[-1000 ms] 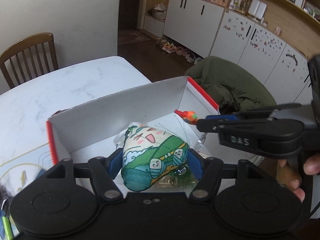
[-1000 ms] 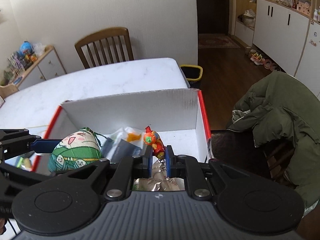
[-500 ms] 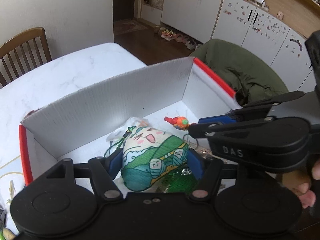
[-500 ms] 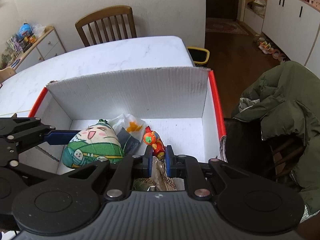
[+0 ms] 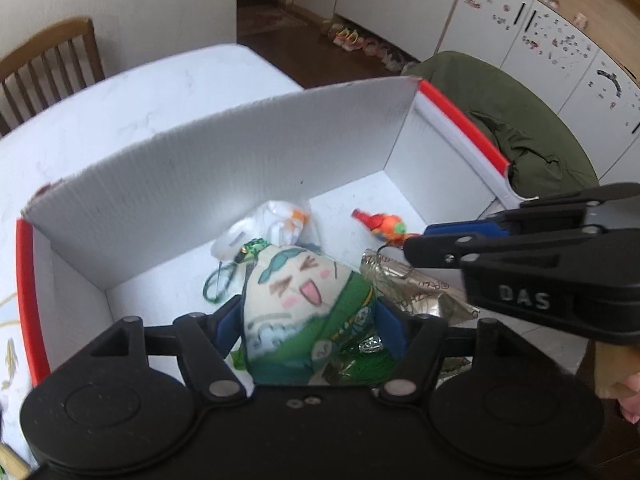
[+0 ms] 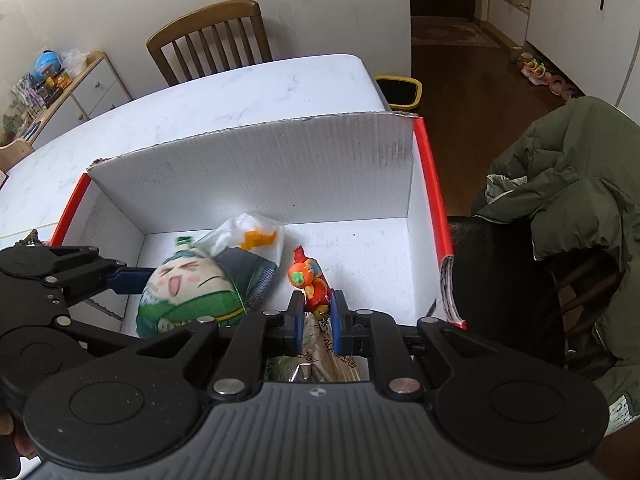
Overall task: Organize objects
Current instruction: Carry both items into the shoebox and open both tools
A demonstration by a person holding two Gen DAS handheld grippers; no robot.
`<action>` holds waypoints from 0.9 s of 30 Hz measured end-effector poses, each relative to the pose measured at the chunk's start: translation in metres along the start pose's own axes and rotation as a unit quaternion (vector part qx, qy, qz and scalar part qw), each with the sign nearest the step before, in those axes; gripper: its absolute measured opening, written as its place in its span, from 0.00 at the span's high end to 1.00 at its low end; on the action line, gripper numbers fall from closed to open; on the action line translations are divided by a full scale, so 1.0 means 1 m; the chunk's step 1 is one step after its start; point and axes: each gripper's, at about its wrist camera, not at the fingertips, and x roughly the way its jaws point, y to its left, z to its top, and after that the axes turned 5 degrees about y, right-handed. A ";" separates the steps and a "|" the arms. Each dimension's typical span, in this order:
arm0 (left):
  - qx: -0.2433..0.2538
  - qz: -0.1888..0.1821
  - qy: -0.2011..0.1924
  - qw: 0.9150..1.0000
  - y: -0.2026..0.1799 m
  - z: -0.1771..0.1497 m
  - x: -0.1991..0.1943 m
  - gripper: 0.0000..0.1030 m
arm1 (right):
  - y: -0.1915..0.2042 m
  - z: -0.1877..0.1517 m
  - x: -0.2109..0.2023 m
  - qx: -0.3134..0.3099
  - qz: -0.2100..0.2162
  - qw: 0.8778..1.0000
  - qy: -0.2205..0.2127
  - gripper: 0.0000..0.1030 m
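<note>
The soft green-and-cream plush pouch with a laughing cartoon face looks light and squashy, a stuffed fabric thing that gives under pressure and will not break; its cloth should grip well. The sensible hold is across its fat middle, which is where the left gripper has it: the blue-padded jaws are clamped on either flank, and the pouch bulges forward between them over the floor of the white corrugated cardboard box with red edges. A green cord loop trails from its top towards the box's back wall and could snag.

The small red-and-orange plastic toy figure looks hard, light and smooth, so likelier to slip or twist; it has a thin metal chain at its tail. The right gripper has its jaws closed narrowly on the figure's lower end, head pointing towards the box's back wall, held just above the box floor nearer the right wall.

Inside the box, against the back wall, lies a white plastic bag with orange print; a crinkly gold foil packet sits at the near side, under both grippers. The box stands on a white marble-patterned table.
</note>
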 end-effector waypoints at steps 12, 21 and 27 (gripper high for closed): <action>-0.015 0.007 -0.005 1.000 0.007 -0.003 -0.006 0.20 | -0.005 -0.008 -0.018 0.005 0.009 1.000 -0.006 0.88; -0.020 0.005 -0.031 0.999 0.009 -0.013 -0.025 0.17 | -0.005 -0.015 -0.038 0.012 0.027 0.999 -0.028 0.87; -0.023 0.000 -0.061 0.998 0.008 -0.021 -0.047 0.16 | 0.001 -0.023 -0.057 0.007 0.032 0.998 -0.050 0.87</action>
